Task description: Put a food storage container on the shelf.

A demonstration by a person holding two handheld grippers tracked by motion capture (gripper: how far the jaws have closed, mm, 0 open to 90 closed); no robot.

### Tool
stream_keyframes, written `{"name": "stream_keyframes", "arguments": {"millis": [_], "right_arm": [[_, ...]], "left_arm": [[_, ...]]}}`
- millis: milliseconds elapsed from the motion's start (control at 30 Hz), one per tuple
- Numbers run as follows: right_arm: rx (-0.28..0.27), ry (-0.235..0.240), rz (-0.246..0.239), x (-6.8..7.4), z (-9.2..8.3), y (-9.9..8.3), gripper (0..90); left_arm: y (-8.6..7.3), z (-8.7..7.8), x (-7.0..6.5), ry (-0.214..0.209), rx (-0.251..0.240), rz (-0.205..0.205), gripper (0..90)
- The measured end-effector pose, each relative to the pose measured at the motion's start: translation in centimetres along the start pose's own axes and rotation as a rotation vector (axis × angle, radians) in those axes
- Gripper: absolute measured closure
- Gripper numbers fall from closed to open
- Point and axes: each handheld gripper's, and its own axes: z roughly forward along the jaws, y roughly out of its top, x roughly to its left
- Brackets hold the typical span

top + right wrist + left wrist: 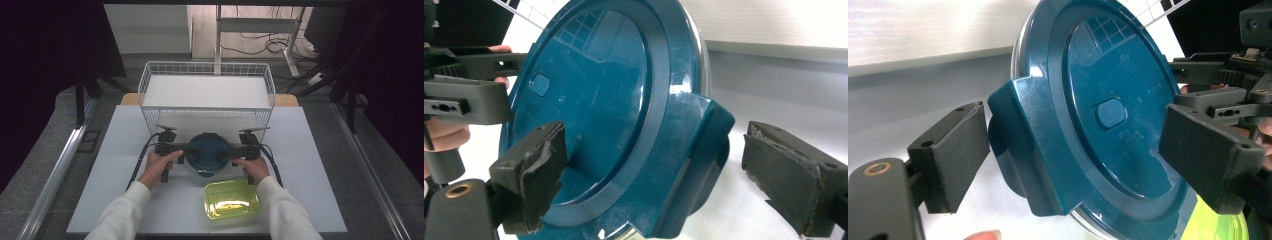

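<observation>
while the round dark-teal plastic lid with side clip tabs (208, 152) sits on its container at the middle of the white table (125, 150), i bring my two claws in from opposite sides of it. my left gripper (1068, 160) stands open, its black pads (955, 150) spread wide around the tab on that side, neither pad pressing yet as far as i can tell. my right gripper (664, 165) is open too, straddling the opposite tab, one pad over the lid's top face and one out beside the tab, apart from it.

i judge the step to be seizing or unlatching the tabs. to do it well i should centre each tab between the pads before closing, close both sides evenly, and keep the lid level so the container under it does not skid or tip.

beyond the lid the white wire basket (150, 85) stands close, its near wall just behind my grippers, so there is little room to push forward. nearer to me than the lid, touching or nearly so, lies the translucent yellow-green rectangular container (232, 200); pulling back on the right side risks knocking it. left of the lid the table is bare, and upward is free.
</observation>
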Motion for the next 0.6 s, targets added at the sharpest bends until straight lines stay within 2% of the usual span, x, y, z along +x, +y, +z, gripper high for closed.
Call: {"name": "stream_keyframes", "arguments": {"millis": [300,400,600], "right_arm": [[0.028,0.069,0.02,-0.06,0.51,-0.04,16.5],[0.031,0.073,0.028,-0.06,0.57,-0.03,17.7],[0.042,0.111,0.079,-0.72,0.24,0.14,23.0]], "left_arm": [[-0.06,0.44,0.18,-0.005,0.006,-0.015,18.5],[-0.12,0.5,0.19,-0.001,0.01,-0.015,20.3],[-0.19,0.7,0.38,-0.03,0.034,-0.037,18.7]]}}
